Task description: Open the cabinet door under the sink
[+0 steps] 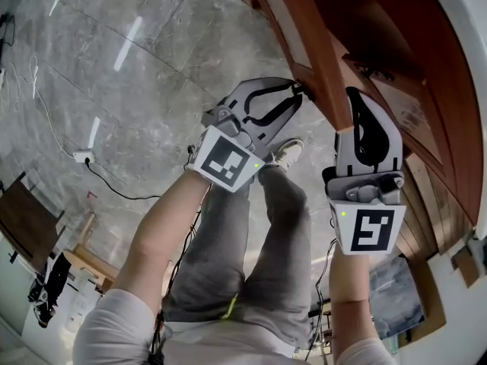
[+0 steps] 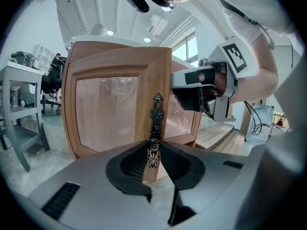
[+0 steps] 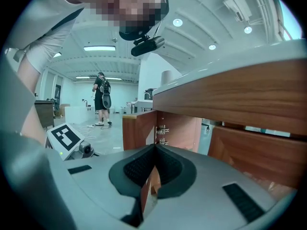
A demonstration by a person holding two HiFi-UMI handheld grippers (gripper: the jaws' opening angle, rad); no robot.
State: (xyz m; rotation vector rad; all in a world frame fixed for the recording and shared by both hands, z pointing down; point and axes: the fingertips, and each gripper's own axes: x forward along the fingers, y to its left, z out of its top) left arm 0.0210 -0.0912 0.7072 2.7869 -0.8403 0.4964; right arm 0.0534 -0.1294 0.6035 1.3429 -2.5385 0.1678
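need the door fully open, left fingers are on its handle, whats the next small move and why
Probably pull the handle outward with the left gripper, following the arc of the door. Its fingers are clamped on the handle, and the door stands only partly open, so a little more pull should swing it wider.

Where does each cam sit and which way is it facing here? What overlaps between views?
Head view: on the person's head, looking steeply down at the floor and the open door; shows arms, legs, left gripper and right gripper.
Left gripper view: rides the left gripper, faces the door's front, jaws on the handle; shows the right arm and right gripper.
Right gripper view: rides the right gripper, looks along the door under the counter, jaws on the door's edge; shows the torso.
Shared: every view sees the door; each gripper view catches the other gripper.
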